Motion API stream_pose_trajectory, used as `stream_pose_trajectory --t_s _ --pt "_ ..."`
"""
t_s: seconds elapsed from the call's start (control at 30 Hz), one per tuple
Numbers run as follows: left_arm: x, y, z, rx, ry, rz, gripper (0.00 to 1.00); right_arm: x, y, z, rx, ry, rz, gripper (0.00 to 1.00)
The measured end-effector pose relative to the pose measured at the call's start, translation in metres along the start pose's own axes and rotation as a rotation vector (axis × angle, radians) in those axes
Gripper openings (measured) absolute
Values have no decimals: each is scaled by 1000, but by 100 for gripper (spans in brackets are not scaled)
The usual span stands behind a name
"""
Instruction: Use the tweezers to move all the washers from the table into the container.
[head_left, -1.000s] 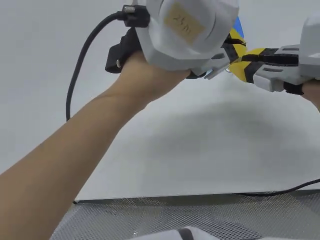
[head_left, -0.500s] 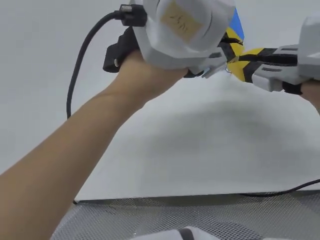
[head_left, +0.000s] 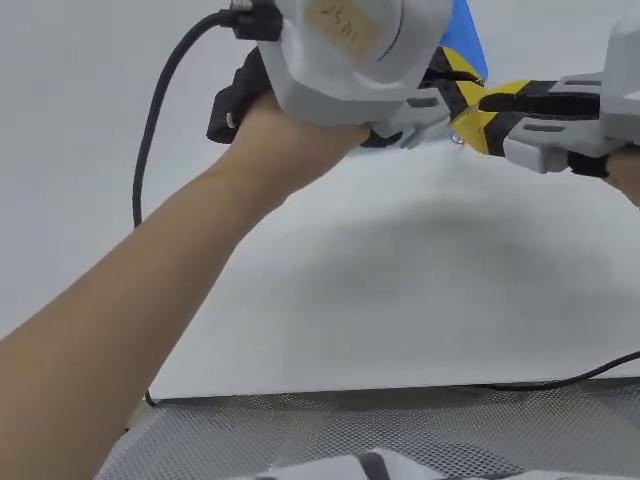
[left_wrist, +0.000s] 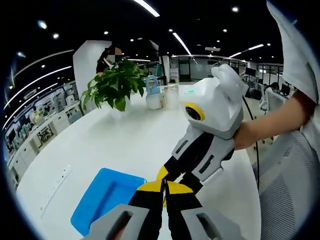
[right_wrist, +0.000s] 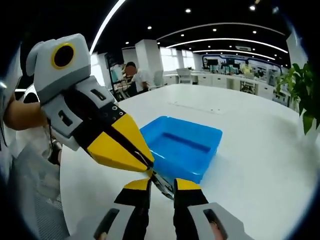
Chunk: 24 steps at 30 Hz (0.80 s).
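My two grippers meet tip to tip above the white table (head_left: 400, 300), just in front of the blue container (head_left: 463, 40). In the right gripper view, my right gripper (right_wrist: 162, 186) is shut on the thin metal tweezers (right_wrist: 159, 180), which stick out towards the container (right_wrist: 182, 145). The left gripper (right_wrist: 149, 167) comes in from the left with its yellow jaws together, its tip touching the tweezers. In the left gripper view, my left gripper (left_wrist: 165, 189) is shut and the right gripper (left_wrist: 166, 175) reaches down to it beside the container (left_wrist: 107, 197). Whether the left jaws pinch the tweezers is hidden.
A black cable (head_left: 160, 110) runs from the left gripper across the table. The grey mesh back of a chair (head_left: 400, 435) lies along the table's near edge. A potted plant (left_wrist: 117, 85) and white bottles (left_wrist: 162, 97) stand at the table's far end.
The picture has shifted slightly as the headset moved. Both grippers stay tip to tip by the container, with no clear move of their own.
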<state>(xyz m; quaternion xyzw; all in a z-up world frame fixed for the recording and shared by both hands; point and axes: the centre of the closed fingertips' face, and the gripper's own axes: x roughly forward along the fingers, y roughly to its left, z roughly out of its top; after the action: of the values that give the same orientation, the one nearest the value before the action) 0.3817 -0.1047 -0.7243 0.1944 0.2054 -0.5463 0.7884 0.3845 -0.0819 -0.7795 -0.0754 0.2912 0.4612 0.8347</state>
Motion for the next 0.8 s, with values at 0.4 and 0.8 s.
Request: stream_pose_trajectory --t_s 0.4,0.8 --pt "-1 -11 2 42 27 -22 0 -3 -3 0 -148 70 -55 5" --pt "-31 -21 27 85 -5 -10 0 -19 18 30 -202 37 -44 4"
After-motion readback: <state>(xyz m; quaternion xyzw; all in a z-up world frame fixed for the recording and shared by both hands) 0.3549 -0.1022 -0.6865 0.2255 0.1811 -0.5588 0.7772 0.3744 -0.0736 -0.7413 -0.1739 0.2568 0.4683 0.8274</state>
